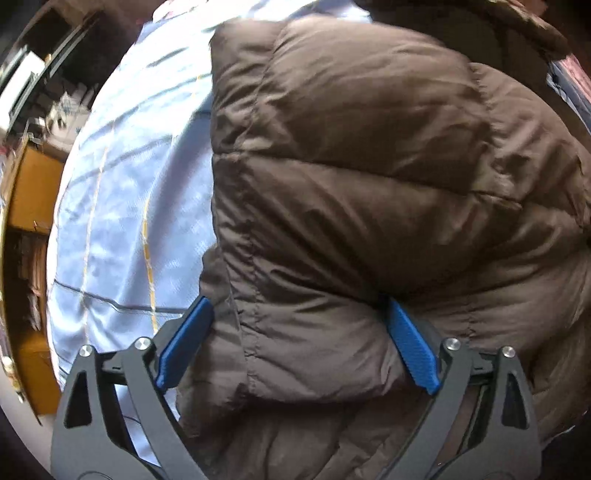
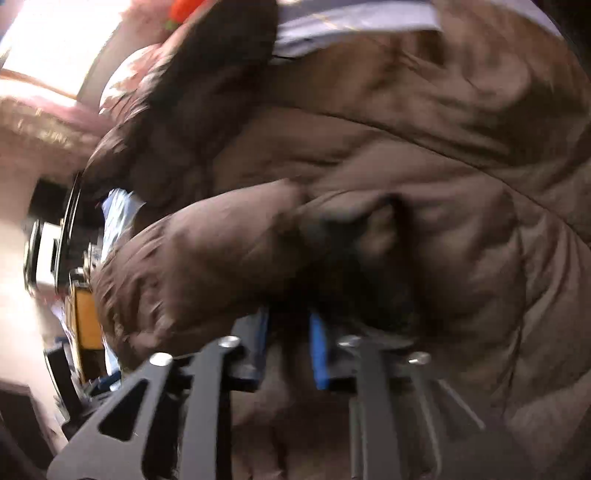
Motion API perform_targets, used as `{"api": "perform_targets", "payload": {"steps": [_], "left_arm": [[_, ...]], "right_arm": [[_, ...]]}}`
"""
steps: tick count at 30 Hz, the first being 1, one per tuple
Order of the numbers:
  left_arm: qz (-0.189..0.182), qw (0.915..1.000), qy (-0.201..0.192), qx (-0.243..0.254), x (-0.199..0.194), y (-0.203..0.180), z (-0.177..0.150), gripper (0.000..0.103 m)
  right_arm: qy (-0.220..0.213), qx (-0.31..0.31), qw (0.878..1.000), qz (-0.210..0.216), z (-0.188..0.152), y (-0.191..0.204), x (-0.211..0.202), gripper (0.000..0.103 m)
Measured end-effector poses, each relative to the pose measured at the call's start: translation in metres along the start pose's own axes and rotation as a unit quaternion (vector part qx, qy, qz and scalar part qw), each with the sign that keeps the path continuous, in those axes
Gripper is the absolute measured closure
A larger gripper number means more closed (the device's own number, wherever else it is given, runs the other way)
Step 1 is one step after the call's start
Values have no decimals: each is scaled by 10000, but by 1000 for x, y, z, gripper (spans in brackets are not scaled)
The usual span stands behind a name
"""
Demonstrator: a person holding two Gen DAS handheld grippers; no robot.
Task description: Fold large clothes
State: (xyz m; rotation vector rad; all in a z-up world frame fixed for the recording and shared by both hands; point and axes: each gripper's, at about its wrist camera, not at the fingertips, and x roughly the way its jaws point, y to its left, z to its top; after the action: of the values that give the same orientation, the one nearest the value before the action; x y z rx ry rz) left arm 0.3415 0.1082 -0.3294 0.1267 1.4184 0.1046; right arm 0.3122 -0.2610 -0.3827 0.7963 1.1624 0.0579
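A brown quilted puffer jacket fills most of the left wrist view, lying in bulky folds on a pale blue sheet with thin yellow and dark lines, which shows in the left half of the frame. What lies beneath the sheet is hidden. At the far left edge, shelving and a yellow-brown panel curve with the lens and are too warped to read clearly.

The left gripper enters from the bottom of the frame with its blue fingers spread wide. A thick roll of the jacket sits between them; the left finger lies along the fold's edge and the right one is pushed into the padding, but the fingers are not clamped on it.

The right wrist view is badly blurred. The same jacket covers nearly all of it, with a strip of the sheet at the top and something orange-red cut off at the upper edge. The right gripper sits at lower centre, its blue fingers drawn close together with only a narrow dark gap. Brown fabric crowds right around the tips, yet shadow and blur hide whether any of it is pinched between them.
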Motion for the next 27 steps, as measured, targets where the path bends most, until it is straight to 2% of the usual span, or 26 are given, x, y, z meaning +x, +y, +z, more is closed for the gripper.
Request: {"api": "perform_targets", "payload": {"steps": [3, 5, 6, 7, 8, 9, 11, 12, 13, 14, 15, 17, 18, 19, 20, 21, 23, 27], "left_arm": [[-64, 9999, -35, -132, -11, 3, 0, 10], [-77, 9994, -279, -176, -27, 8, 0, 14], [-117, 9984, -509, -199, -41, 10, 0, 14], [-173, 9971, -706, -214, -51, 11, 0, 14], [-233, 9957, -867, -225, -59, 11, 0, 14], [-278, 9947, -962, -219, -62, 10, 0, 14], [-212, 9968, -758, -110, -50, 0, 0, 14], [-100, 9988, -475, -33, -37, -12, -2, 14], [13, 9997, -238, -4, -22, -17, -2, 15], [68, 9999, -111, -5, -15, -22, -3, 16], [85, 9999, -75, -35, -12, -24, -2, 16], [84, 9996, -256, -74, -24, -25, 2, 16], [48, 9986, -508, -129, -38, -26, 6, 16], [43, 9977, -649, -165, -47, -28, 7, 15], [29, 9965, -807, -201, -58, -28, 9, 12], [-22, 9951, -955, -235, -67, -30, 11, 11], [-248, 9933, -1088, -291, -78, -36, 12, 11], [-754, 9914, -1017, -341, -82, -55, 14, 11]], "right_arm": [[-134, -110, 9996, -244, -3, 10, -18, 91], [-773, -507, 9945, -493, -11, 32, -48, 89], [-1155, -843, 9880, -584, -14, 47, -62, 81], [-1347, -1059, 9833, -611, -14, 54, -65, 55], [-1463, -1267, 9789, -654, -17, 62, -67, 39], [-1378, -1420, 9771, -777, -19, 67, -60, 25], [-903, -1566, 9773, -1107, -22, 68, -34, 25], [-639, -1594, 9770, -1262, -22, 62, -19, 28], [-408, -1593, 9779, -1295, -23, 54, -10, 35], [-390, -1537, 9801, -1195, -21, 47, -14, 38], [-424, -1435, 9831, -1052, -17, 45, -24, 44], [-648, -879, 9927, -504, 3, 27, -66, 44], [-874, -616, 9929, -524, 16, 18, -88, 38], [-1198, -317, 9902, -651, 31, 1, -119, 23], [-1404, -98, 9872, -750, 44, -17, -143, 17], [-1559, 234, 9837, -868, 62, -44, -169, 14], [-1604, 912, 9791, -853, 85, -98, -198, 14], [-1432, 2186, 9646, -362, 111, -219, -226, 14]]}}
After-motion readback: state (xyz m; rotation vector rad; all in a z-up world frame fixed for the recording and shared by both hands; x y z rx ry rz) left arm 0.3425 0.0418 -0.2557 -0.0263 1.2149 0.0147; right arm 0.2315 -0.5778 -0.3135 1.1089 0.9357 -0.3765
